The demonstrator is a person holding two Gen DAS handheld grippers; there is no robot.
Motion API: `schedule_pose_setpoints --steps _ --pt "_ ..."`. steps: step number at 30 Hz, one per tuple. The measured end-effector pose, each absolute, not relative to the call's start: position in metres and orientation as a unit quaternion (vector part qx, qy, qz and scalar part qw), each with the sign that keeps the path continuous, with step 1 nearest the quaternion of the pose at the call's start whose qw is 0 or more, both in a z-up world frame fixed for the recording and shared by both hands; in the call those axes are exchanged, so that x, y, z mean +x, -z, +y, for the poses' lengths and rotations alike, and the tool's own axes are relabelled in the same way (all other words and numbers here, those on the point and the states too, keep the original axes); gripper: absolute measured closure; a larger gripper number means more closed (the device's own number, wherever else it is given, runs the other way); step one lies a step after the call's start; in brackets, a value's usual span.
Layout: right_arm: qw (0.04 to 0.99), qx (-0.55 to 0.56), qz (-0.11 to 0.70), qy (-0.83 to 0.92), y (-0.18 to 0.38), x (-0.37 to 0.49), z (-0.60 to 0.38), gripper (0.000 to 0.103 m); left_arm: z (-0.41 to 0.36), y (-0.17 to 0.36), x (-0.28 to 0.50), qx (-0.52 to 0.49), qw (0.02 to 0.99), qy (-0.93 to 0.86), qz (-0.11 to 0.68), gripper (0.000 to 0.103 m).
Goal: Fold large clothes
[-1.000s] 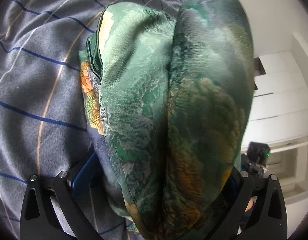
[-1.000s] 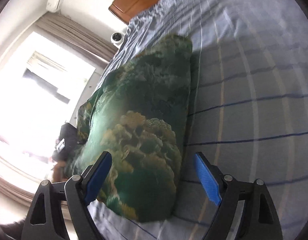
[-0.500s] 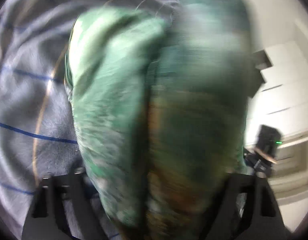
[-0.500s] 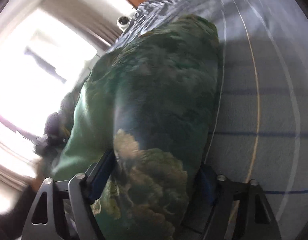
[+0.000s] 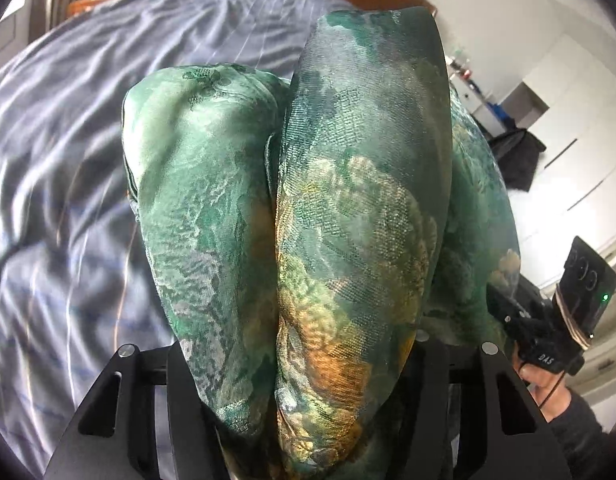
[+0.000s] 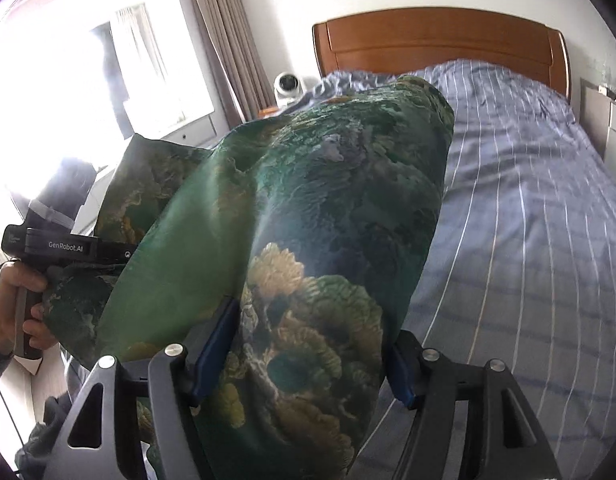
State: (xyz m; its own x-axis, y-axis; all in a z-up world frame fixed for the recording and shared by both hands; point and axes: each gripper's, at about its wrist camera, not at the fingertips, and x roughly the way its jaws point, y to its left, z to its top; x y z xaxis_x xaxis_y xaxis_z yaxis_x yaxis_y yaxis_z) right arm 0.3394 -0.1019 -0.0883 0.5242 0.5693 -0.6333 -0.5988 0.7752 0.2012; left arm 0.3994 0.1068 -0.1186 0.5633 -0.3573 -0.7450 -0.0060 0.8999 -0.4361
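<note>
A folded green garment (image 5: 348, 208) with a gold floral print is held up above the bed. In the left wrist view it bulges between the jaws of my left gripper (image 5: 296, 364), which is shut on it. In the right wrist view the same garment (image 6: 332, 232) passes between the blue pads (image 6: 216, 344) of my right gripper (image 6: 308, 360), which is shut on it. The fabric hides most of both grippers' fingertips. Each gripper shows in the other's view: the right one (image 5: 548, 328) and the left one (image 6: 64, 244).
A bed with a blue-grey striped cover (image 6: 528, 208) lies below and to the right, with a wooden headboard (image 6: 436, 40). A white camera (image 6: 288, 84) stands by the curtain and a bright window (image 6: 88, 80). White cabinets (image 5: 580, 152) stand at the right.
Both grippers have closed on the garment and lifted it off the bed. The right gripper, open a second ago, now clamps the fabric. The views have tilted up toward the headboard.
</note>
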Motion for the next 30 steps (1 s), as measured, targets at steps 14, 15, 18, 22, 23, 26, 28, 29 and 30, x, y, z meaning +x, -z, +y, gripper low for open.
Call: schedule_pose_setpoints --steps 14,15,18,22,23,26,28,29,30 --pt "0.847 0.038 0.417 -0.328 0.146 0.481 -0.119 0.035 0.112 0.180 0.523 -0.187 0.844 0.076 0.497 0.038" --pt "0.841 0.044 0.433 -0.321 0.160 0.486 -0.119 0.035 0.119 0.192 0.525 -0.203 0.841 0.072 0.496 0.031" --pt "0.824 0.120 0.447 -0.326 0.185 0.500 -0.136 0.029 0.134 0.201 0.522 -0.249 0.837 0.080 0.481 0.021" --pt "0.823 0.150 0.440 -0.326 0.181 0.493 -0.150 0.022 0.128 0.174 0.495 -0.205 0.859 0.073 0.463 0.019" --pt "0.826 0.149 0.440 -0.319 0.177 0.489 -0.154 0.022 0.126 0.165 0.484 -0.190 0.868 0.066 0.455 0.019" --pt "0.855 0.119 0.412 -0.292 0.152 0.468 -0.168 0.020 0.115 0.133 0.446 -0.117 0.905 0.027 0.407 0.011" --pt "0.873 0.083 0.390 -0.281 0.135 0.450 -0.173 0.020 0.100 0.109 0.416 -0.056 0.928 -0.009 0.369 0.003" --pt "0.879 0.065 0.384 -0.274 0.128 0.439 -0.173 0.020 0.091 0.099 0.399 -0.029 0.936 -0.020 0.349 0.003" --pt "0.891 0.035 0.372 -0.259 0.115 0.422 -0.172 0.020 0.082 0.090 0.383 -0.006 0.943 -0.032 0.330 0.002"
